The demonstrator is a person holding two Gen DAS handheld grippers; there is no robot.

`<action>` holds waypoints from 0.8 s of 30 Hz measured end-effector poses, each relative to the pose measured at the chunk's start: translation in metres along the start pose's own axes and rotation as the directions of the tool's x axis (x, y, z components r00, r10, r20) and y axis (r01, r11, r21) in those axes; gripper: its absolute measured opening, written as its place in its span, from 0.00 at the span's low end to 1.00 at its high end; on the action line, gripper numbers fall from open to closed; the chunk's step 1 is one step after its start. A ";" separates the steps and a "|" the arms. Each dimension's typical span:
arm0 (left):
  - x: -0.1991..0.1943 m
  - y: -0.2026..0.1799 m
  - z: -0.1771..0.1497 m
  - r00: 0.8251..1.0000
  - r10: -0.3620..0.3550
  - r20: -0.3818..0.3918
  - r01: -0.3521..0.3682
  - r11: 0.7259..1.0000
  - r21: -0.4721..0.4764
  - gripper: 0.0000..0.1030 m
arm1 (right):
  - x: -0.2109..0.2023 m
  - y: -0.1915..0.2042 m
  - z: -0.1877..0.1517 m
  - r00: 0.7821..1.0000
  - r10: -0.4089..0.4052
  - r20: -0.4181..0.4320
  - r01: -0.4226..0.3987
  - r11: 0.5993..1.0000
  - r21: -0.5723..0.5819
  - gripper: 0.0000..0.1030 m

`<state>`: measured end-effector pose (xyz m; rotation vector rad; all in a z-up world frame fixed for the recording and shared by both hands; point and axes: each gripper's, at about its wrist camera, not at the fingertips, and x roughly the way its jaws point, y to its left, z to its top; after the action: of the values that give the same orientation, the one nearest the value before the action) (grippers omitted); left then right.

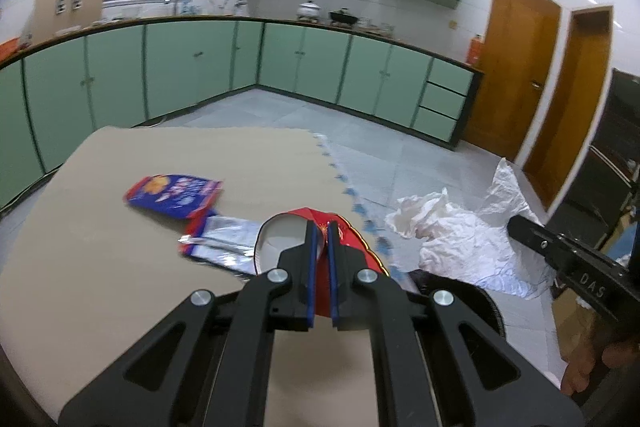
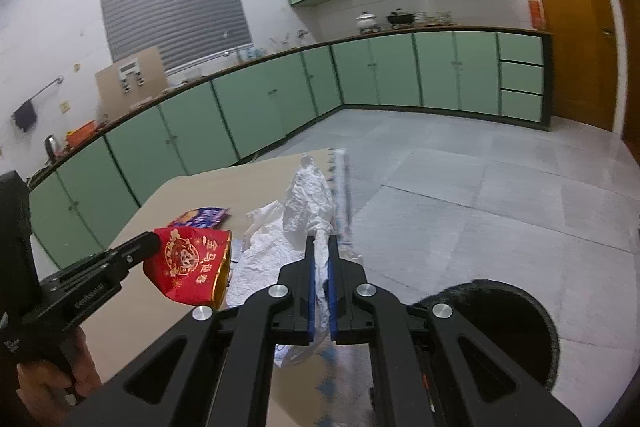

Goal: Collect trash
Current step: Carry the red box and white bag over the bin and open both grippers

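Left gripper [image 1: 322, 227] jaws pinch a red paper cup [image 2: 188, 263] by its rim. Right gripper [image 2: 321, 243] jaws clamp a crumpled white plastic bag [image 2: 308, 195], its lower part hidden. Blurred blue snack wrapper [image 1: 174, 195] lies on the desk [image 1: 100, 247].

My left tongs [image 1: 322, 227] hold a paper cup [image 2: 188, 263] up over the mat [image 1: 120, 227]. My right tongs [image 2: 320, 243] hold a plastic bag [image 2: 308, 195], just right of the cup. On the mat behind the cup lie a snack wrapper [image 1: 174, 193] and a torn wrapper [image 1: 224, 241]. A bin [image 2: 516, 311] sits on the floor [image 2: 480, 187], right of the mat. Cupboards [image 1: 180, 67] stand far behind.
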<state>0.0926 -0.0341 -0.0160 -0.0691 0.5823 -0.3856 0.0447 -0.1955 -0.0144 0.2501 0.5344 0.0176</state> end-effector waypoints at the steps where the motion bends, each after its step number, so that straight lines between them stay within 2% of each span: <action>1: 0.001 -0.005 -0.001 1.000 -0.012 0.000 0.012 1.000 0.008 0.04 | -0.003 -0.006 0.000 1.000 -0.012 0.002 0.012 1.000 0.006 0.05; 14: 0.042 -0.105 -0.016 0.984 -0.172 -0.052 0.177 0.977 0.118 0.04 | -0.038 -0.090 -0.021 0.982 -0.191 0.001 0.190 0.976 0.108 0.05; 24: 0.096 -0.176 -0.041 0.957 -0.252 -0.144 0.276 0.943 0.184 0.04 | -0.030 -0.154 -0.046 0.949 -0.299 -0.097 0.312 0.933 0.177 0.05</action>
<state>0.0847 -0.2308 -0.0703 0.0724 0.6505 -0.7130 -0.0120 -0.3370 -0.0743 0.3519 0.6400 -0.3310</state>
